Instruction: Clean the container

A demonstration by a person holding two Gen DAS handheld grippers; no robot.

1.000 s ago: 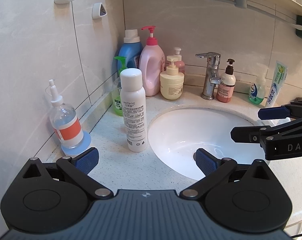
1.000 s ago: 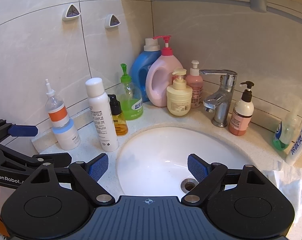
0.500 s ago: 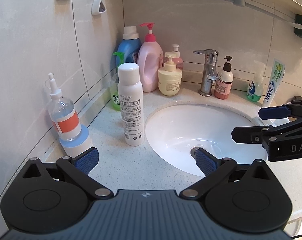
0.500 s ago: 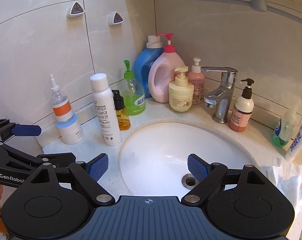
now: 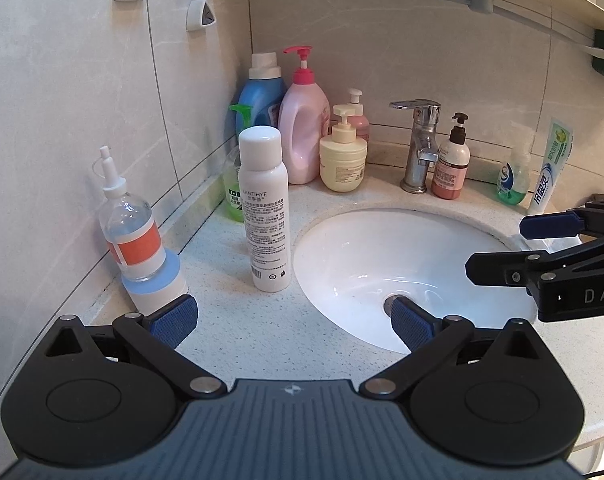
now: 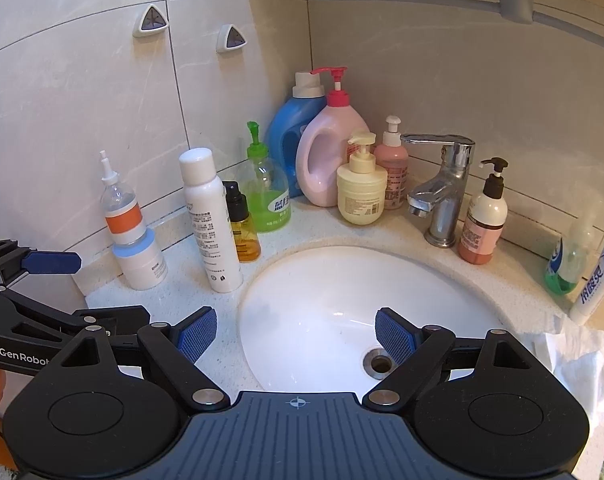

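On the speckled counter [image 5: 237,320] the white spray bottle [image 5: 265,208] stands ahead of both wide-open, empty hand-held grippers [image 5: 293,320] [image 6: 295,334].

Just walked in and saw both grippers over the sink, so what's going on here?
Nothing is being handled yet. The left gripper and the right gripper both hang open and empty over the sink. The white spray bottle stands nearest the left gripper, untouched, among the other bottles. White tissue lies at the right.
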